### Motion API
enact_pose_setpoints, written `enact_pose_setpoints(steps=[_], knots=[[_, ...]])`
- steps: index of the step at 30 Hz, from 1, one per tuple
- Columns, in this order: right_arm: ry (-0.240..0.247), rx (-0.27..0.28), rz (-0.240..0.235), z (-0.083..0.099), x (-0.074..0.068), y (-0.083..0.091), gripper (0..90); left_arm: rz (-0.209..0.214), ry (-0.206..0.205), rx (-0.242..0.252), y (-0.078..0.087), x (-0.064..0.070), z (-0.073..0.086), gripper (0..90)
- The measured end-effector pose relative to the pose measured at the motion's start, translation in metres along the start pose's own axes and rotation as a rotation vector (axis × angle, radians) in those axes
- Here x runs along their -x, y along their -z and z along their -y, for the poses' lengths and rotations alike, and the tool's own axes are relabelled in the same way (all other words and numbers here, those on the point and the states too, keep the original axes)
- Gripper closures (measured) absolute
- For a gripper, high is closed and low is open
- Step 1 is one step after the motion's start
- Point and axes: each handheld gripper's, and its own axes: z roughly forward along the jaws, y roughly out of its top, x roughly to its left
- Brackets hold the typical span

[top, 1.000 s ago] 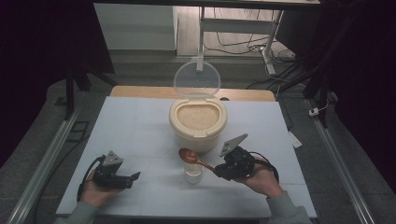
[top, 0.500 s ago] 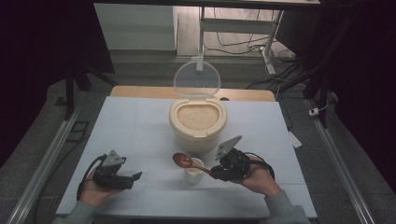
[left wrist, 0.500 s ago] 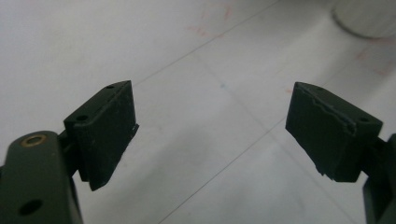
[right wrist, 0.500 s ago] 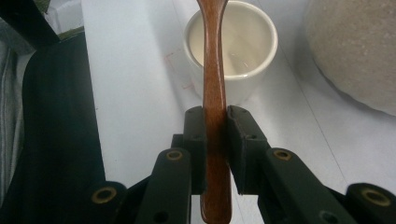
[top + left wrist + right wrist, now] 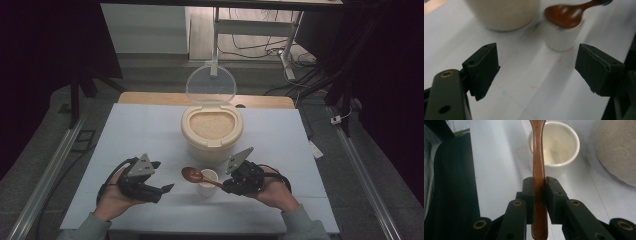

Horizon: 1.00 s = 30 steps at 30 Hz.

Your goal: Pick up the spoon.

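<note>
1. The right tongs (image 5: 539, 182) clamp a glossy brown wooden spoon (image 5: 538, 165), its bowl over the small white round cup (image 5: 554, 143).
2. The left tongs (image 5: 536, 67) gape empty above the white desk (image 5: 145, 135).
3. A cream rice container (image 5: 212, 131) stands just beyond the cup.

Lab or recording studio, not kitchen — white table (image 5: 150, 135) stands alone on grey floor (image 5: 45, 165), black curtains (image 5: 50, 45) closing both sides. Metal rails (image 5: 50, 165) run along floor left and right of table. Behind table — bare metal frame legs (image 5: 290, 55), loose cables (image 5: 260, 47) trailing over floor, small white plug block (image 5: 335, 119) at right. Dim surroundings, light falling on tabletop alone.
</note>
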Motion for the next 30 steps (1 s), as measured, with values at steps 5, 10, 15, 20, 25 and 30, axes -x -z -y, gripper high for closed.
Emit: enact_pose_setpoints(steps=[5, 10, 15, 20, 25, 30], knots=[[0.013, 0.002, -0.002, -0.002, -0.001, -0.001, 78.0, 0.047, -0.077, -0.004, -0.007, 0.015, -0.024, 19.8], [0.016, -0.01, -0.001, -0.005, -0.003, -0.003, 78.1, 0.059, -0.122, -0.018, -0.018, 0.023, -0.038, 20.6], [0.037, -0.004, -0.003, -0.009, -0.005, -0.005, 78.1, 0.091, -0.161, -0.047, -0.031, 0.028, -0.05, 24.4], [0.053, -0.006, -0.002, -0.016, -0.009, -0.007, 78.1, 0.107, -0.207, -0.095, -0.044, 0.034, -0.057, 30.7], [0.074, -0.009, 0.001, -0.019, -0.011, -0.008, 78.1, 0.117, -0.241, -0.13, -0.051, 0.037, -0.06, 36.9], [0.105, -0.01, 0.01, -0.023, -0.016, -0.009, 78.0, 0.15, -0.255, -0.183, -0.055, 0.038, -0.06, 42.6]])
